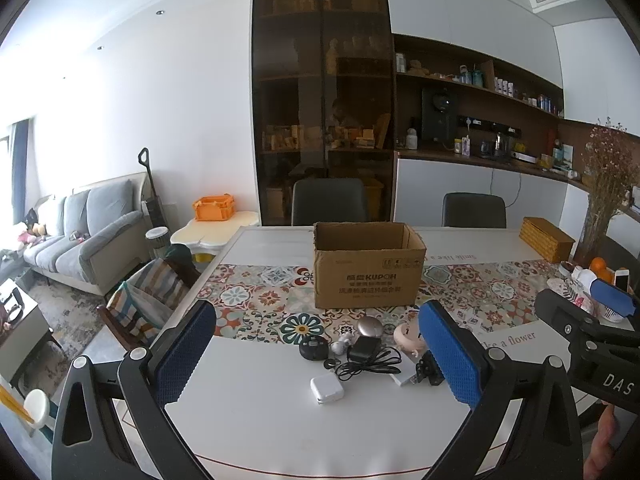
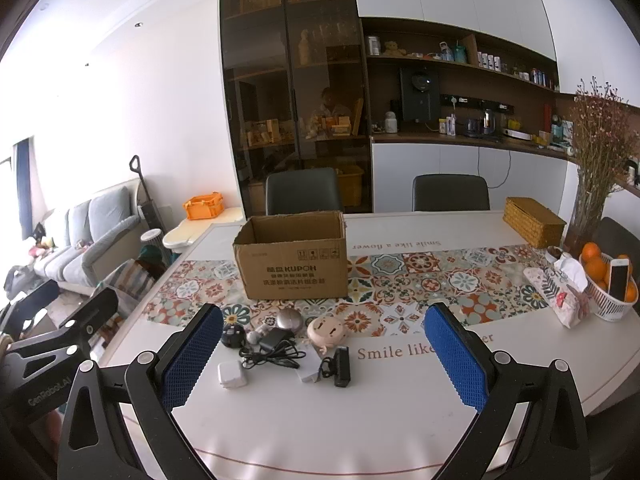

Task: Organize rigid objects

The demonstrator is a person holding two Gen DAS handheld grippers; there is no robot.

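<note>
Here, left hand-held gripper (image 1: 316,354) spread wide, right hand-held gripper (image 2: 324,354) spread too, both empty above the surface (image 2: 280,420), black clip device (image 2: 342,367) lying long axis toward the open cardboard box (image 2: 294,266), white charger (image 2: 231,375) beside tangled cable (image 2: 272,354).

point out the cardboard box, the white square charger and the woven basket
cardboard box (image 1: 368,280), left wrist view, on its printed front face
white square charger (image 1: 327,388), left wrist view, on its top face
woven basket (image 2: 534,222), right wrist view, on its near side wall

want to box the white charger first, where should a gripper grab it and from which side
Grip the white charger across its two flat side faces, coming straight down from above. It lies flat, apart from the cable, nearest the open left gripper.
</note>
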